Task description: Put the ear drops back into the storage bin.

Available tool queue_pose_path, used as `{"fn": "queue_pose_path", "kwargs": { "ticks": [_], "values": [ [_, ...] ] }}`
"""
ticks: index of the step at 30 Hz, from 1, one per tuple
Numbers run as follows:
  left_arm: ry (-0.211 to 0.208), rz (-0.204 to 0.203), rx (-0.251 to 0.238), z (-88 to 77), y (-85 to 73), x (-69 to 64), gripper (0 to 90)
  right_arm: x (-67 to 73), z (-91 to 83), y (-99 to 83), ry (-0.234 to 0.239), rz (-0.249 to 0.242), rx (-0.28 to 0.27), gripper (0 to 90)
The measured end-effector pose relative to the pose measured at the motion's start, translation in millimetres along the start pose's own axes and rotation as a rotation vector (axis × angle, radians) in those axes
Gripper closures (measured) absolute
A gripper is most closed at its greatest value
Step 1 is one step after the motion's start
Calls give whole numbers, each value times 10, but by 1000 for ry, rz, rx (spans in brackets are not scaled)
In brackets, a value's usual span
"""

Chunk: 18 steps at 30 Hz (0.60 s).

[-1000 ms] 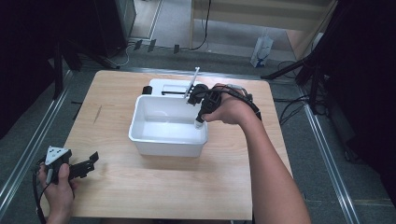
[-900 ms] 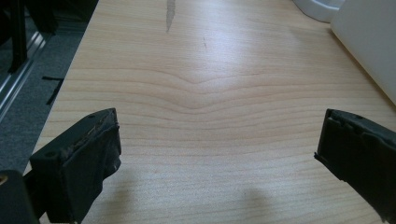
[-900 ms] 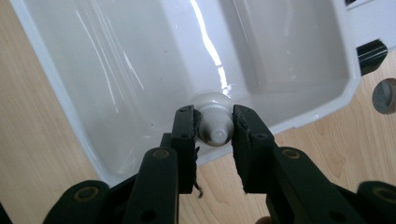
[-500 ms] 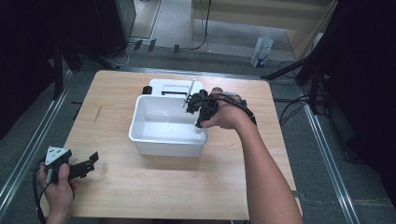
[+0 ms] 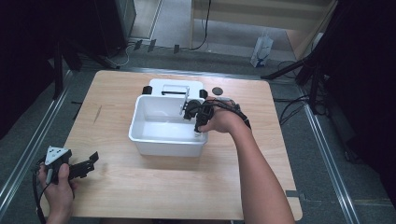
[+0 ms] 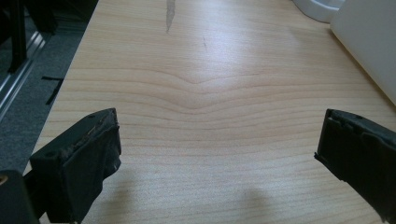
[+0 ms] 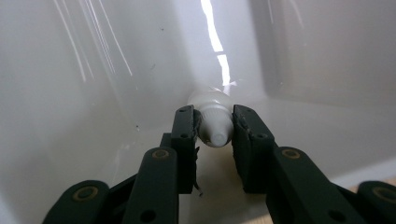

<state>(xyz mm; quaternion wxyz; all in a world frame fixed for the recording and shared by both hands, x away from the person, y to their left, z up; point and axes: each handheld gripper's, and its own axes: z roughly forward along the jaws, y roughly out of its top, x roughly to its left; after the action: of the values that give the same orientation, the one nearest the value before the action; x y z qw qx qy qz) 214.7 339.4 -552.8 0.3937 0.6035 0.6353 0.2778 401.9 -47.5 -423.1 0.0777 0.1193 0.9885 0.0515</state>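
Since a second ago the right gripper [image 5: 198,122] has come down from the far rim of the white tub [image 5: 140,133] and now reaches inside it, close to the tub's right near corner, with the person's right hand [image 5: 223,120] over the right wall. In the right gripper view its jaws are clamped on a small white bottle [image 7: 215,122], one black pad on each side of the neck, cap end toward the camera; the bottle's wider body sits just beyond the pads, down near the tub floor against the glossy white wall. Whether the bottle touches the floor of the tub cannot be told. The left gripper [image 5: 81,165] has stayed where it was, at the near left corner of the wooden tabletop [image 5: 140,186], held by the left hand [image 5: 56,179] with the grey three-cornered plate on top. Its jaws stand wide apart with nothing between them; in the left gripper view [image 6: 217,163] they frame bare wood grain, and the tub's white side [image 6: 369,46] shows at the upper right, well apart from that gripper. Behind the tub, touching or just beside its far wall, lies a white device with black corners [image 5: 175,87], and a small dark round disc [image 5: 217,91] rests on the tabletop just right of it.
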Motion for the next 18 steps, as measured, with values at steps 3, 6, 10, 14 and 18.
{"fn": "queue_pose_path", "kwargs": {
  "ticks": [3, 6, 10, 14, 18],
  "values": [
    [0, 1, -1, 1, 0, 0, 4, 14, 85, 17, 1, -3, 24, 718],
    [0, 2, -1, 2, 1, 3, 4, 9, 110, 28, -4, -6, 31, 717],
    [0, 1, 0, 2, 1, 0, 4, 18, 142, 56, -13, -14, 61, 718],
    [0, 3, 0, 1, 1, 3, 4, 20, 172, 68, -7, -8, 79, 717],
    [0, 0, 1, 2, 1, 1, 4, 19, 176, 73, -2, -3, 80, 716]
  ]
}}
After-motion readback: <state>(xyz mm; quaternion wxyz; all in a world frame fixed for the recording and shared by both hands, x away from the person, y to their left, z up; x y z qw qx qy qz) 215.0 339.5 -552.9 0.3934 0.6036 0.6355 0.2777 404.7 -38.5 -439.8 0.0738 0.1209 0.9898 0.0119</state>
